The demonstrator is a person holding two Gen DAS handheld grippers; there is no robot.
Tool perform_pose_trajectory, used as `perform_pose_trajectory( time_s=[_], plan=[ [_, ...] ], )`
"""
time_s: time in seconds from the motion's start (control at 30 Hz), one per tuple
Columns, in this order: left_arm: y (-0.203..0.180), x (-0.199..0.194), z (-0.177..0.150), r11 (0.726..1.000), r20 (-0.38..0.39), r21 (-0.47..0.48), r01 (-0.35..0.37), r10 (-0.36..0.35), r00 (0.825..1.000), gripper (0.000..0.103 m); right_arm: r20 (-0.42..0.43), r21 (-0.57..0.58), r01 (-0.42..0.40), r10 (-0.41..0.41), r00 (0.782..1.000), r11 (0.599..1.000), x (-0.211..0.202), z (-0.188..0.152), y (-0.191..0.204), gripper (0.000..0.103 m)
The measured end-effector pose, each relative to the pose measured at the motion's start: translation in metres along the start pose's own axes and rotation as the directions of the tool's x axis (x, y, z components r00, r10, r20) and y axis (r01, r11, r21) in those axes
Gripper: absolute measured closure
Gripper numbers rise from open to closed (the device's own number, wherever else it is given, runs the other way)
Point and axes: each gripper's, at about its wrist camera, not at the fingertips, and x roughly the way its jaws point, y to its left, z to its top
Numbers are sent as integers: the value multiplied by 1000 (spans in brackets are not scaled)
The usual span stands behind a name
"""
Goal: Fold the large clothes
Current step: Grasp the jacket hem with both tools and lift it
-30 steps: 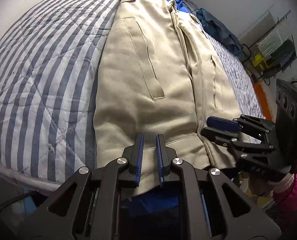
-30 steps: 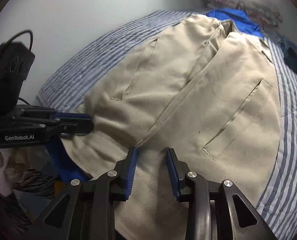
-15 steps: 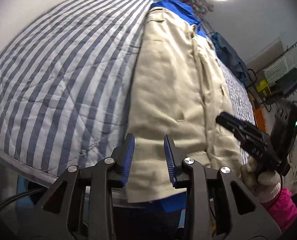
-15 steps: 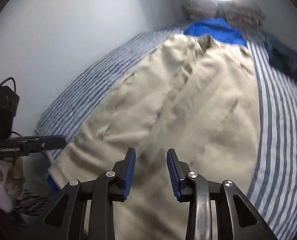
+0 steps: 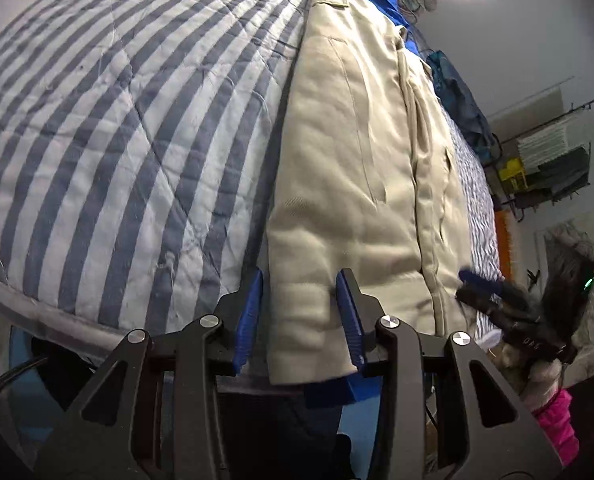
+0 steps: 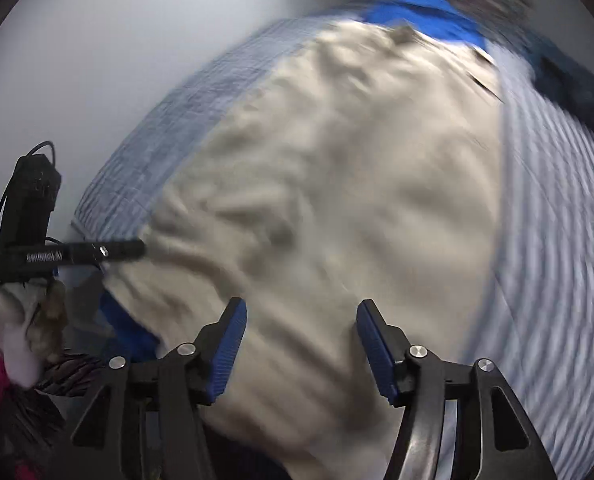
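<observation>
Your beige cotton jacket lies flat, front up, lengthwise on the blue-and-white striped quilted bed, its hem hanging over the bed's near edge. Your left claw is opening, the jacket's hem corner between its pads. Your right claw is opening above the jacket's hem, gripping nothing; that view is blurred.

The right claw is opening over the beige garment spread on the striped bed. At the left, the left claw seems to touch the garment's edge, though blur obscures it.
</observation>
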Motion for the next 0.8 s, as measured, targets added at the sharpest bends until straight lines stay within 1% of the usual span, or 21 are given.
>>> perform_pose_trajectory(
  time_s=[0.07, 0.1, 0.13, 0.17, 0.23, 0.27, 0.33, 0.4, 0.43, 0.5, 0.53, 0.57, 0.63, 0.7, 0.73, 0.77, 0.8],
  plan=[
    [1, -2, -3, 1000, -4, -11, 22, -22, 1000, 65, -14, -12, 14, -14, 1000, 1000, -5, -28, -5, 47],
    [2, -2, -4, 999, -8, -20, 33, -34, 999, 65, -5, -50, 54, -54, 999, 997, -13, -44, -2, 47],
    [3, -4, -6, 999, -12, -28, 44, -44, 999, 65, -8, -62, 61, -62, 998, 996, -19, -52, -1, 47],
    [4, -5, -8, 998, -16, -34, 50, -50, 999, 65, -7, -43, 43, -43, 999, 998, -27, -61, -3, 47],
    [4, -8, -9, 998, -20, -36, 52, -52, 998, 65, 38, 43, -9, 7, 999, 999, -43, -70, -15, 46],
    [5, -10, -10, 998, -18, -36, 50, -51, 999, 65, 75, 93, -44, 37, 996, 995, -50, -74, -23, 45],
    [8, -16, -13, 997, -5, -55, 51, -52, 999, 64, 123, 165, -81, 61, 991, 983, -55, -75, -35, 39],
    [16, -20, -18, 993, -4, -90, 74, -75, 997, 63, 153, 243, -147, 112, 982, 959, -53, -74, -53, 35],
    [19, -20, -20, 990, -6, -110, 89, -90, 996, 63, 157, 266, -175, 136, 978, 948, -50, -73, -57, 35],
    [25, -17, -20, 983, -17, -144, 118, -122, 992, 63, 152, 331, -237, 197, 969, 913, -34, -74, -69, 35],
    [27, -15, -21, 979, -20, -156, 129, -134, 991, 63, 147, 347, -249, 210, 967, 904, -25, -74, -69, 36],
    [28, -15, -22, 978, -19, -159, 134, -138, 990, 63, 137, 361, -262, 227, 964, 895, -16, -75, -69, 37],
    [27, -15, -24, 978, -27, -152, 140, -146, 989, 63, 161, 353, -281, 237, 958, 892, -15, -77, -68, 37],
    [22, -13, -25, 980, -38, -137, 145, -151, 988, 63, 174, 354, -332, 287, 942, 874, -13, -76, -68, 37],
    [19, -11, -26, 983, -41, -123, 138, -144, 989, 63, 178, 355, -349, 303, 936, 867, -12, -74, -68, 41],
    [15, -9, -25, 985, -41, -114, 133, -138, 990, 65, 169, 355, -364, 323, 931, 861, -7, -72, -67, 43],
    [12, -6, -25, 986, -42, -106, 128, -133, 990, 69, 161, 347, -365, 328, 931, 864, -3, -70, -64, 43]
  ],
)
